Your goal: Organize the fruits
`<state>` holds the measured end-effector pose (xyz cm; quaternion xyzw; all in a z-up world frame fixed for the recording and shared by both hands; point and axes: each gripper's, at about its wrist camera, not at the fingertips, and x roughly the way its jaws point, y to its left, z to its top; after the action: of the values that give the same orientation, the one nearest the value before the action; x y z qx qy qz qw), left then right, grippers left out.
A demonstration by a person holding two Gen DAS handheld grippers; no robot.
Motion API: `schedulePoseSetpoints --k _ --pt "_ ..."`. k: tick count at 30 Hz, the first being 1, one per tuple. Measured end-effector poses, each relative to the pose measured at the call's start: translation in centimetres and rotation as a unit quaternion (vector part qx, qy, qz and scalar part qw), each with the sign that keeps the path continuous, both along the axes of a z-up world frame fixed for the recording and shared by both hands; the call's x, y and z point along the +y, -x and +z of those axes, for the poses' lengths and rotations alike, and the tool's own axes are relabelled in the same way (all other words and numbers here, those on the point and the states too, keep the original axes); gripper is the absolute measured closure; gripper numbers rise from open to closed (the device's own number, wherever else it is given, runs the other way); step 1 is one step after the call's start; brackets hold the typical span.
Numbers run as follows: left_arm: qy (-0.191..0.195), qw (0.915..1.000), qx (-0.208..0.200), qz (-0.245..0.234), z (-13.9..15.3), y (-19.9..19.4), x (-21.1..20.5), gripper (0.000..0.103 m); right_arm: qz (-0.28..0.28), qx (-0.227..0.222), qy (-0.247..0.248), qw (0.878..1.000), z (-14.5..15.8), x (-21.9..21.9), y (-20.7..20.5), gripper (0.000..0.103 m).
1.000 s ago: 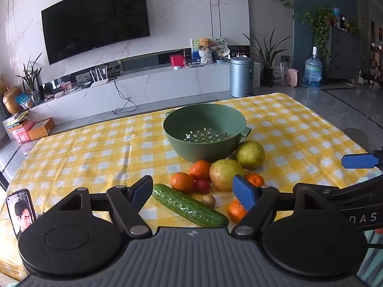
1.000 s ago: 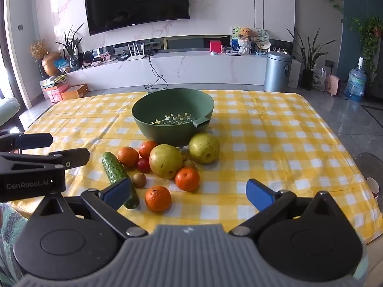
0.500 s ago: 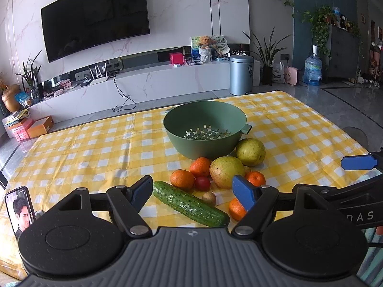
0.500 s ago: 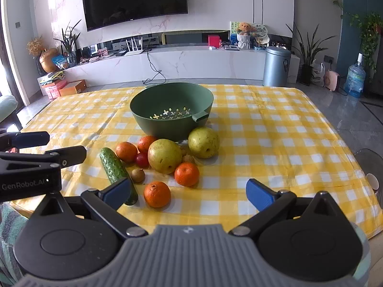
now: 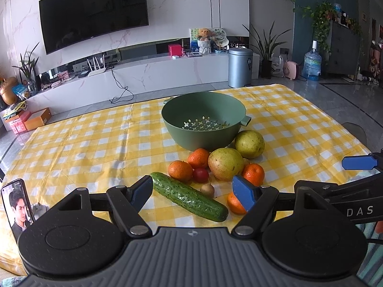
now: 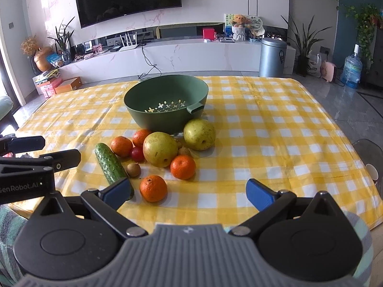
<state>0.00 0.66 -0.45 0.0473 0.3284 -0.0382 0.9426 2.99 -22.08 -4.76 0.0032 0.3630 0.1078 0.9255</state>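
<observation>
We see the fruit pile lying just in front of an empty green colander bowl [image 6: 165, 110] on a yellow checked tablecloth [image 6: 263, 138]: two yellow-green pears [image 6: 160, 148], four mandarins [image 6: 153, 188], a small red fruit [image 6: 137, 154], a small brown fruit [image 6: 133, 169], and a cucumber [image 6: 111, 163] at the left. Compared with a second ago nothing on the table has shifted, but both views have crept a little nearer, so the pile looks slightly larger. Our left gripper [image 5: 194, 191] and right gripper [image 6: 189, 192] hover spread wide at the near edge, holding nothing.
</observation>
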Motion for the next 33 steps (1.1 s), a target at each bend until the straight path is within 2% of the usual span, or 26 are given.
schedulePoseSetpoints --k 33 --pt "-0.006 0.9999 0.015 -0.006 -0.31 0.1 -0.58 0.014 -0.008 0.009 -0.004 1.0 -0.14 -0.29 -0.02 0.004"
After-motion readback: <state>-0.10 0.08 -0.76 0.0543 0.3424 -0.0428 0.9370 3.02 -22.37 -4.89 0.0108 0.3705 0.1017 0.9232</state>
